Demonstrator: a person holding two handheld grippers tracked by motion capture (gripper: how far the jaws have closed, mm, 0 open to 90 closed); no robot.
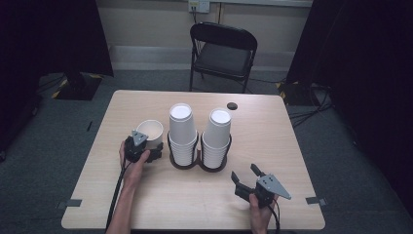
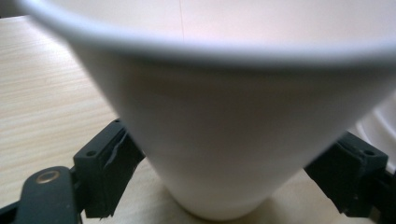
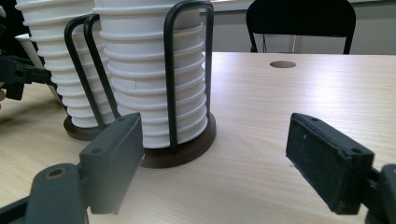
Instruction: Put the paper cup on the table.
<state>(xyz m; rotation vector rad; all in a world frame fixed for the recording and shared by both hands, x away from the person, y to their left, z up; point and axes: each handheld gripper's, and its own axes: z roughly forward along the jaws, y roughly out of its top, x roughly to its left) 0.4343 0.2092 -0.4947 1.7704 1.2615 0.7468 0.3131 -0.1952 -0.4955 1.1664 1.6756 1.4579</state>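
A single white paper cup (image 1: 151,130) stands upright, mouth up, on the left of the wooden table (image 1: 272,146). My left gripper (image 1: 154,147) holds it low down, and in the left gripper view its black pads (image 2: 109,161) press on both sides of the cup (image 2: 233,116) near its base. Two stacks of upturned white cups (image 1: 182,131) (image 1: 216,134) sit in a black wire holder (image 1: 197,165) at the table's middle. My right gripper (image 1: 245,173) rests at the front right, jaws wide apart with nothing between them. In the right gripper view the right gripper (image 3: 215,154) faces the nearer stack (image 3: 149,84).
A dark cable hole (image 1: 232,106) marks the tabletop behind the stacks. A black folding chair (image 1: 224,51) stands beyond the far edge. Bare wood (image 3: 280,116) lies to the right of the holder.
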